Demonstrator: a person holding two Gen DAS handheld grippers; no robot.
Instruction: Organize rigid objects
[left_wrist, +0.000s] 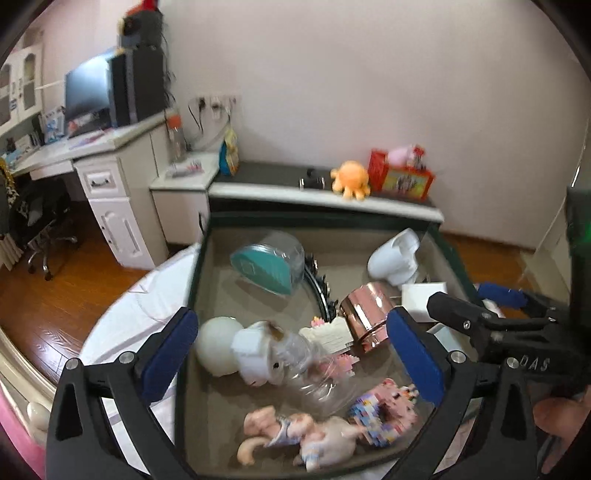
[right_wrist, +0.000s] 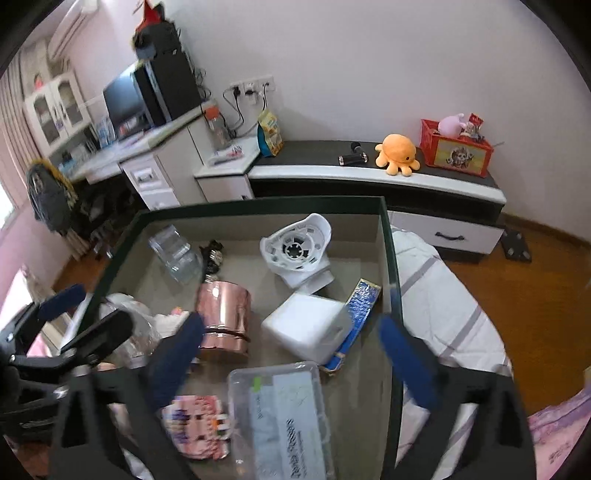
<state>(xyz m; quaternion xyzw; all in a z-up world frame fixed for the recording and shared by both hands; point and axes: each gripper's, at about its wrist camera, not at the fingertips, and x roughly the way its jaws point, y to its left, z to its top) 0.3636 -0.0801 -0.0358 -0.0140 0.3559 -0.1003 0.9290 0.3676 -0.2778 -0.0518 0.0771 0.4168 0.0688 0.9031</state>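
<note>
The dark-rimmed cardboard box (right_wrist: 384, 229) on the bed holds your clutter, and with both the left gripper (left_wrist: 291, 350) and right gripper (right_wrist: 291, 354) spread wide and empty above it, a careless dip could knock the shiny copper-coloured cup (right_wrist: 223, 317) or crack the clear plastic jar (left_wrist: 314, 373).

Beneath the left tool (left_wrist: 295, 354), the doll figure (left_wrist: 295, 435) is smeared by blur and its lower legs run behind the tool's frame. The clear plastic case (right_wrist: 280, 417) under the right tool (right_wrist: 291, 358) is cut off by the bottom edge, its label unreadable. The block model (right_wrist: 199, 424) is partly hidden behind that tool's left finger.
</note>
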